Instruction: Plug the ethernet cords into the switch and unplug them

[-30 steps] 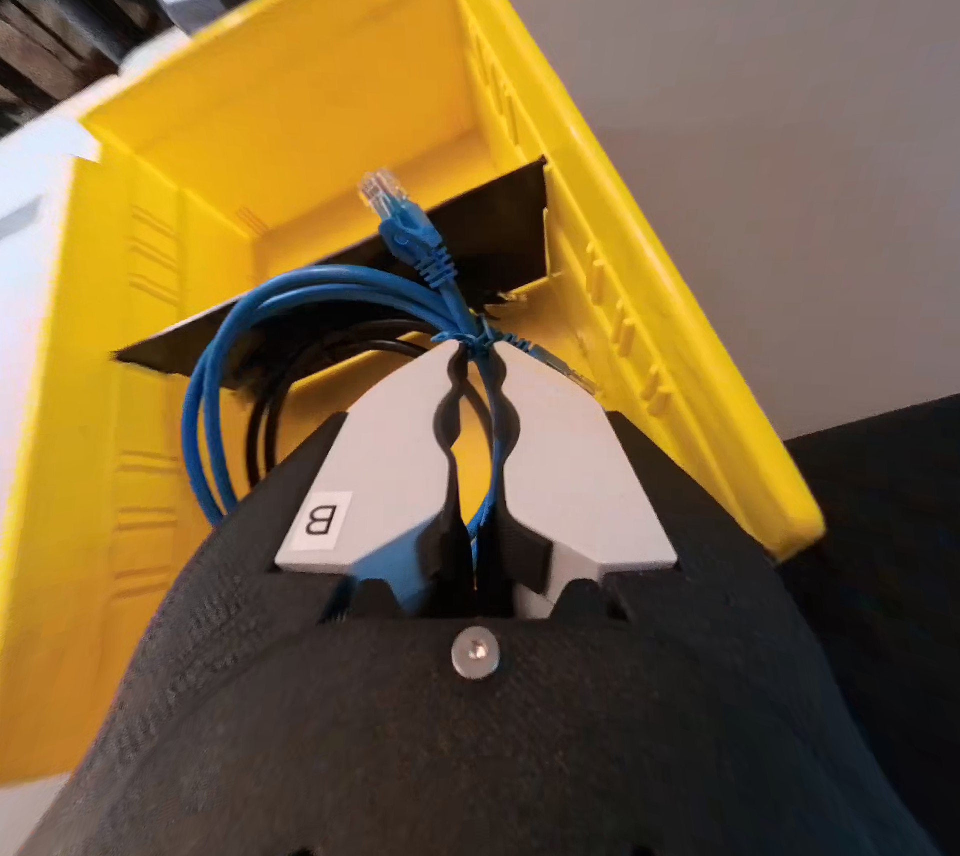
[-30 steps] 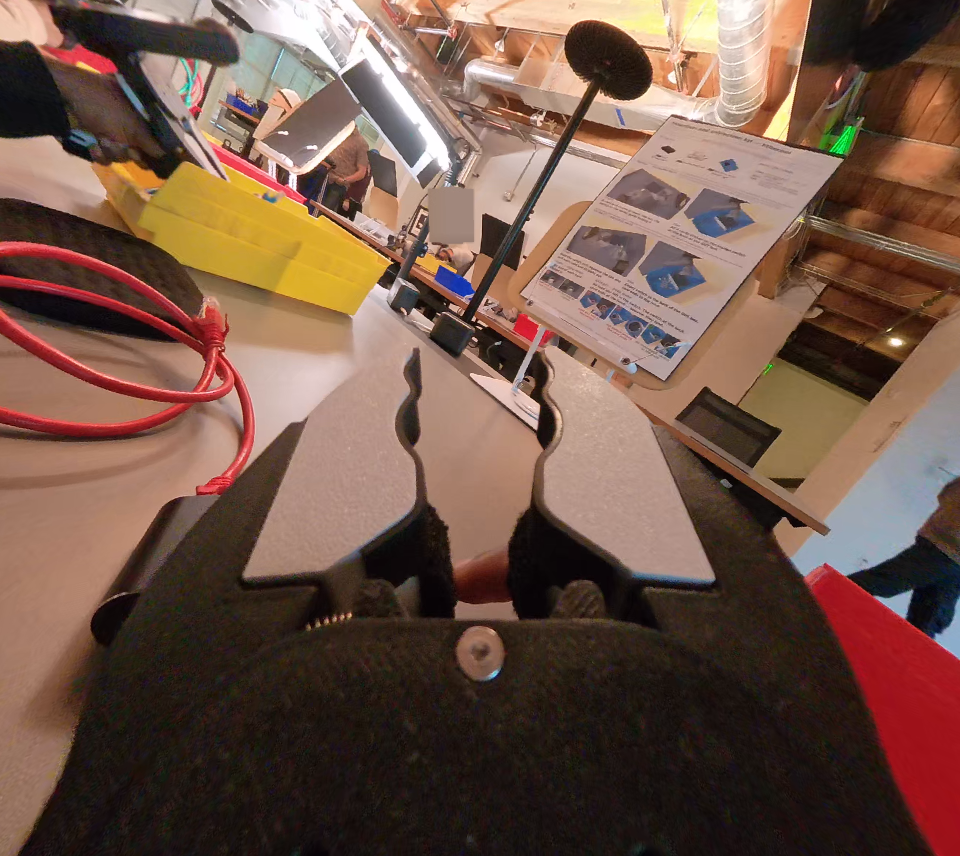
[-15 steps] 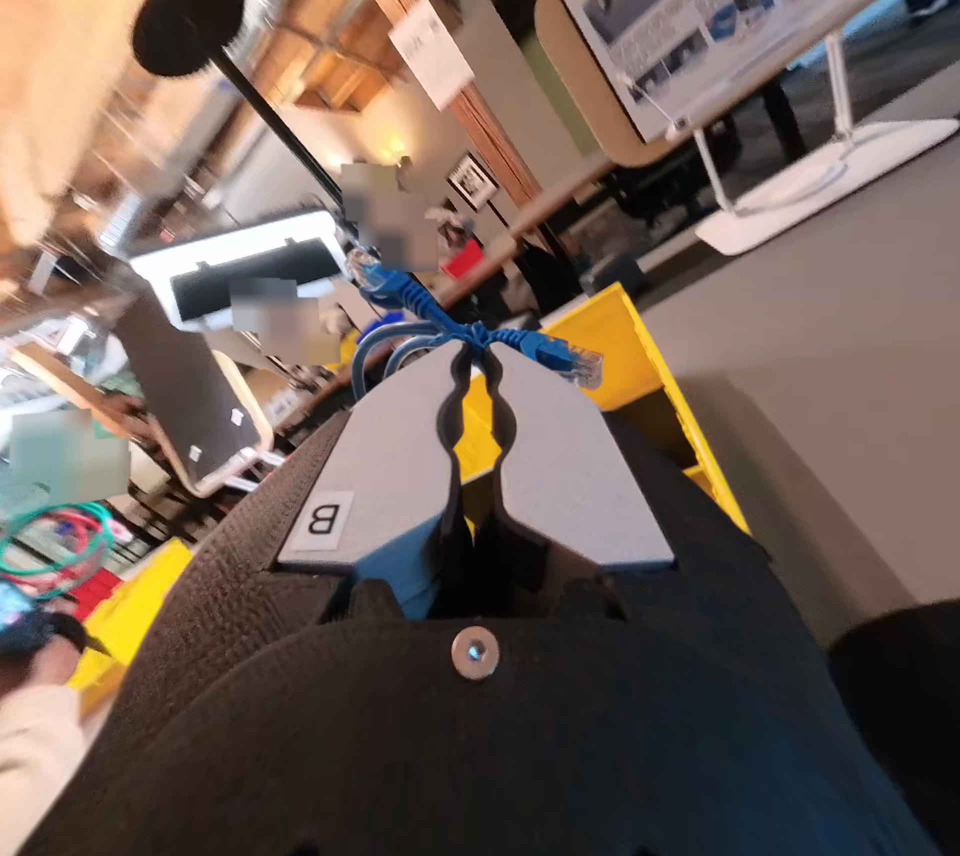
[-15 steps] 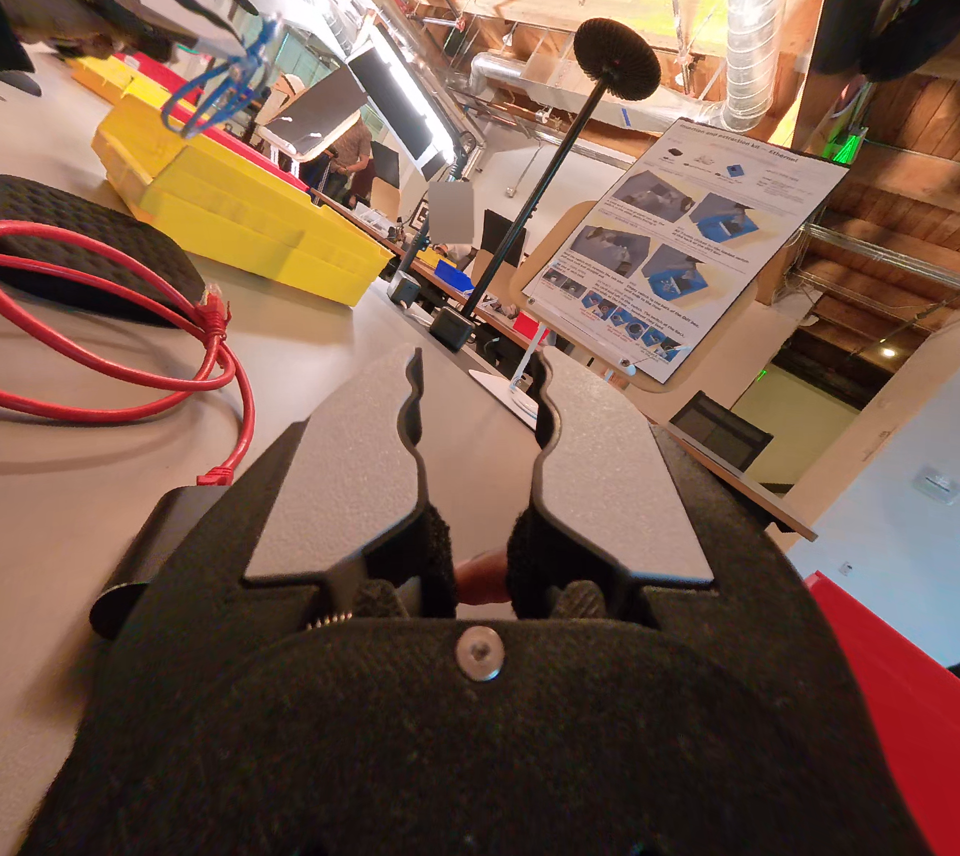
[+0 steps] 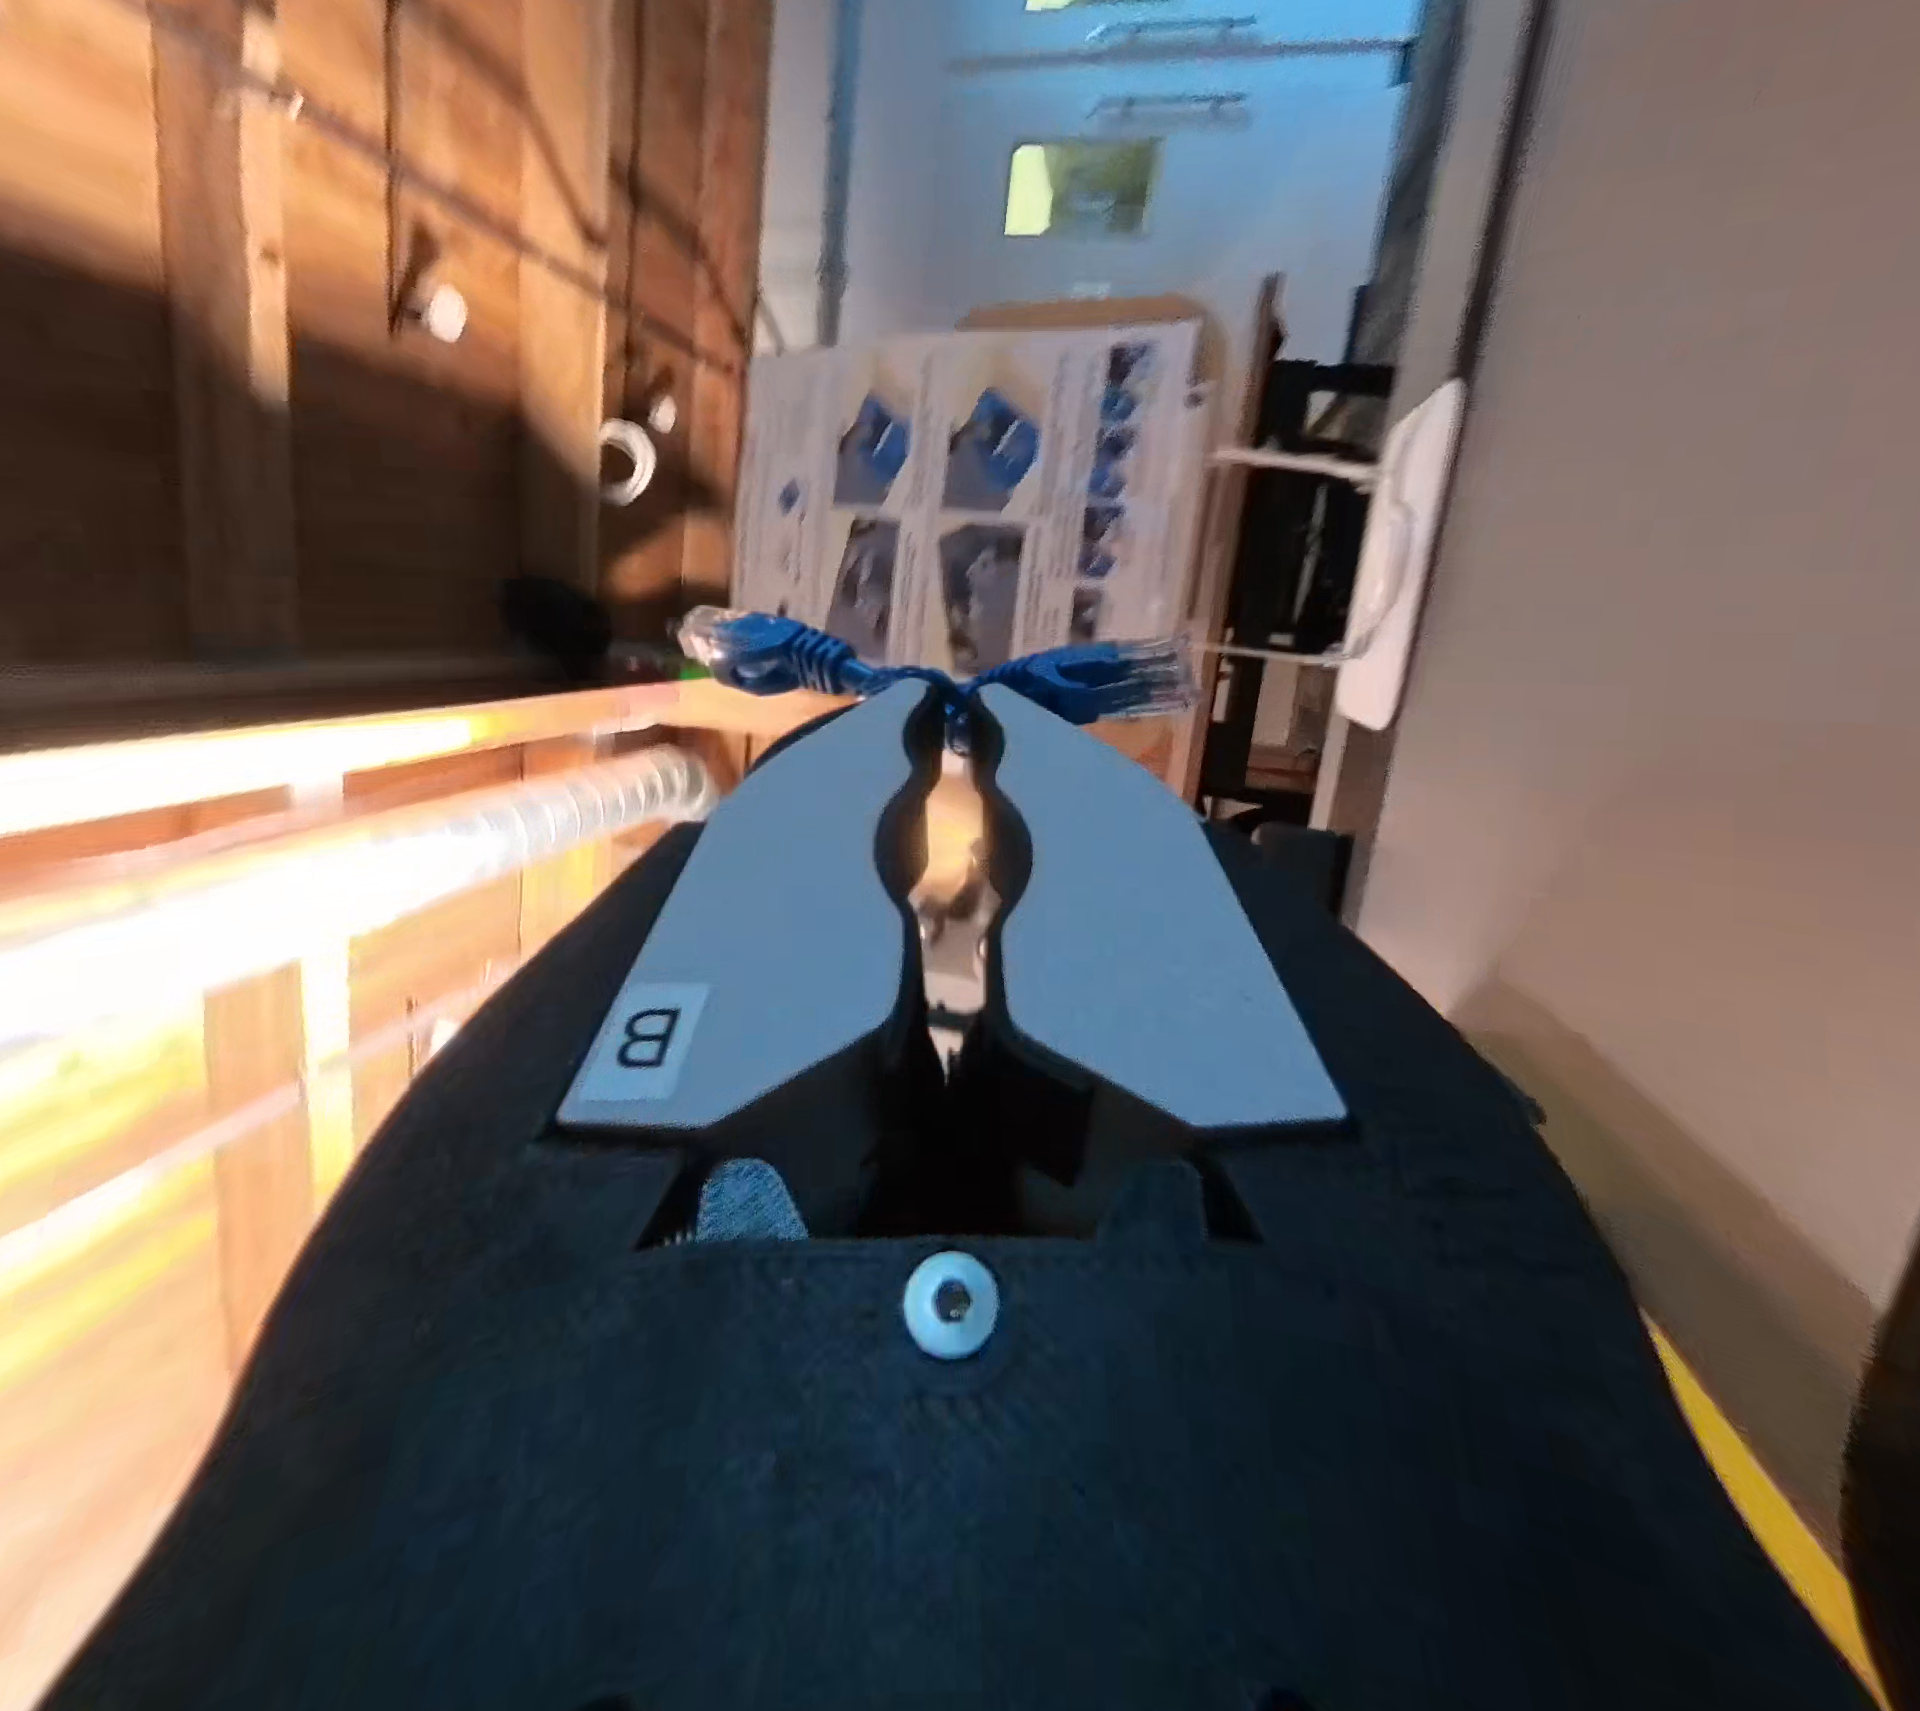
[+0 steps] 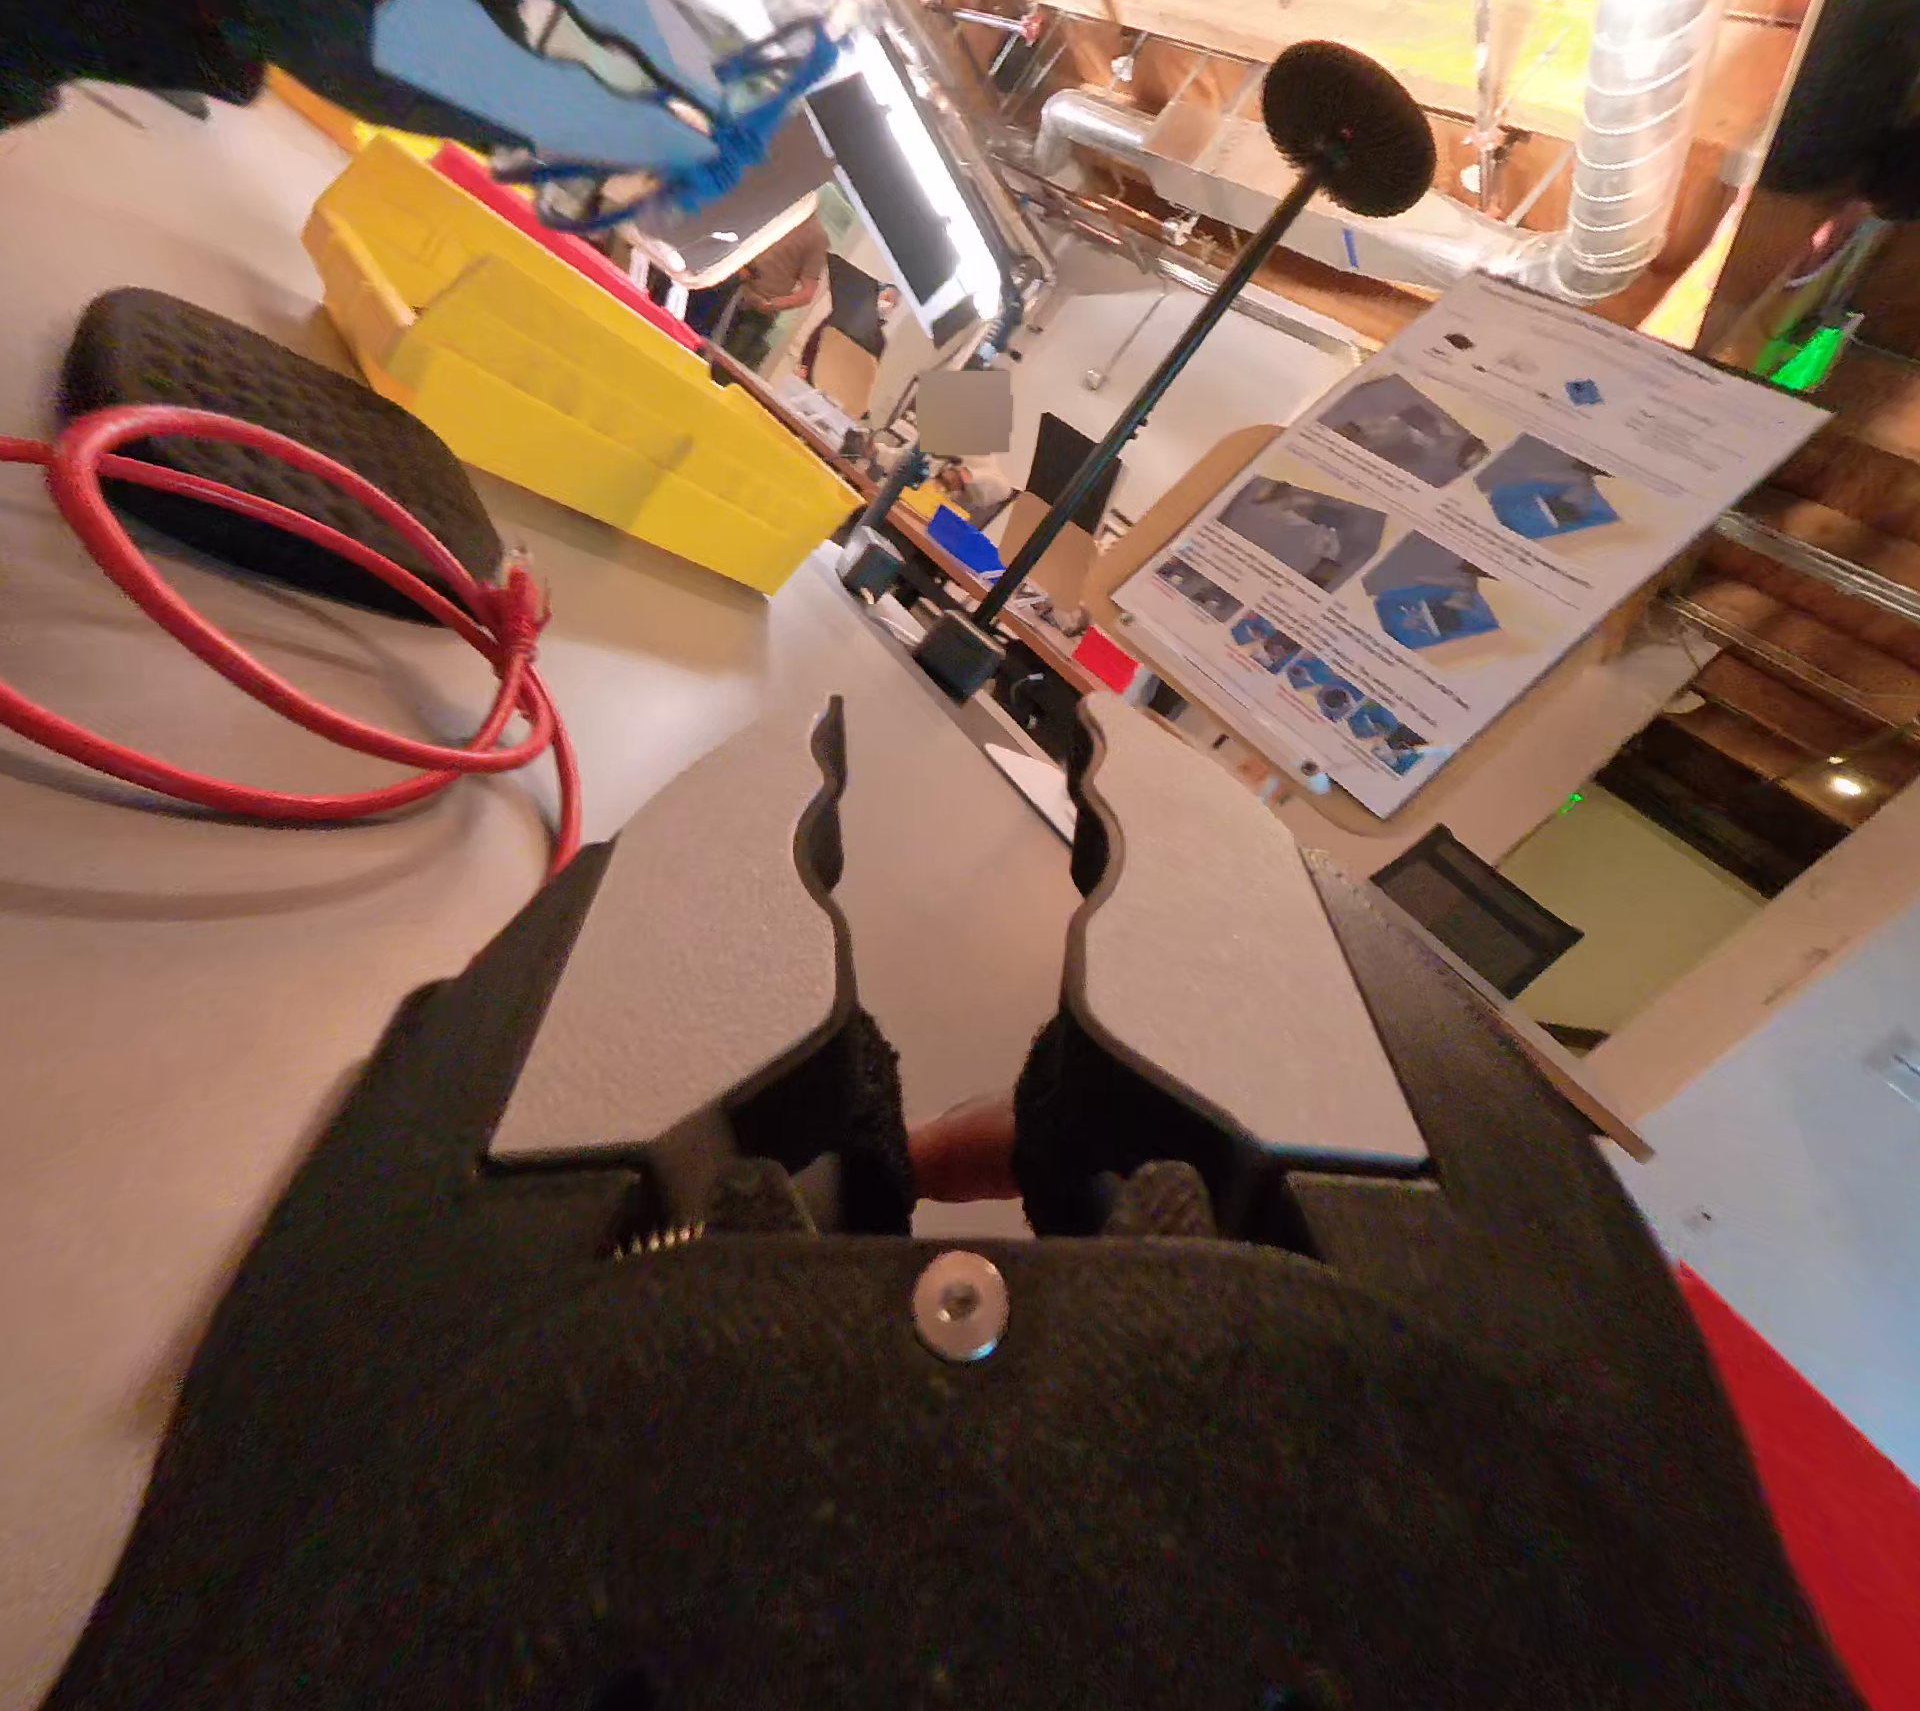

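Left wrist view shows the left gripper [image 5: 948,705] lifted in the air, its jaws pinched together at the tips on a blue ethernet cord [image 5: 821,662], whose two plug ends splay out to either side of the tips, one clear plug [image 5: 712,631] to the left and the other plug [image 5: 1153,669] to the right. Far beyond stands an instruction board [image 5: 966,498]. Right wrist view shows the right gripper [image 6: 956,726] low over the grey table [image 6: 260,986], its jaws spread wide and holding nothing. A coiled red ethernet cord [image 6: 312,705] lies on the table at near left, partly over a black mat [image 6: 260,435]. A yellow bin [image 6: 582,404] sits farther left, and the left gripper [image 6: 717,134] hangs above it with the blue cord [image 6: 748,103]. I cannot see the switch.
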Demonstrator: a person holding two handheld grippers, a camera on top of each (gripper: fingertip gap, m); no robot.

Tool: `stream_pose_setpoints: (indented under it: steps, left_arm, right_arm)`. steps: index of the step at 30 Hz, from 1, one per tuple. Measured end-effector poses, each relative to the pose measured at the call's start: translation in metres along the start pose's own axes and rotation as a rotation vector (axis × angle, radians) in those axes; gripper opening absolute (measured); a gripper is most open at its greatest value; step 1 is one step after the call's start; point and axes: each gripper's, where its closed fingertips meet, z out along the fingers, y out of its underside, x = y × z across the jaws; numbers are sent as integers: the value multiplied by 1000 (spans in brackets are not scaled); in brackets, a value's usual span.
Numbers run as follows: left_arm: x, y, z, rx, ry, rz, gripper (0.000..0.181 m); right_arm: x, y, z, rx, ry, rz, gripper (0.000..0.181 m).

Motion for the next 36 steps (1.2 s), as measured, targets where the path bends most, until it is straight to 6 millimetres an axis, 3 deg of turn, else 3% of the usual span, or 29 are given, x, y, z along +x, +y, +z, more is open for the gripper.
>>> stream_pose_setpoints:
  steps: [4, 8, 14, 17, 19, 26, 30, 32, 36]
  left_arm:
    - [33, -40, 2, 130, 110, 87, 4]
    - [56, -65, 0, 234, 180, 169, 4]
    - [77, -90, -8, 369, 249, 282, 4]
    - [85, -98, -13, 418, 275, 342, 4]
    - [90, -103, -18, 450, 285, 386, 4]
    - [103, -108, -26, 498, 324, 467, 4]
    - [105, -109, -26, 503, 325, 480, 4]
    - [106, -109, -27, 503, 325, 489, 4]
    - [99, -106, -24, 475, 280, 467, 4]
  right_arm:
    - [-23, -21, 16, 5, -130, 43, 41]
    - [-39, -39, 34, 1, -257, 22, 41]
    - [-46, -40, 60, -71, -374, -381, 43]
    - [-50, -44, 69, -58, -453, -453, 44]
    - [-49, -47, 74, -59, -504, -399, 44]
    - [-66, -28, 68, -223, -814, 90, 30]
    - [-80, -17, 66, -277, -856, 90, 29]
    - [-88, -17, 65, -272, -884, 74, 13]
    - [-83, -24, 69, -222, -823, 10, 13]
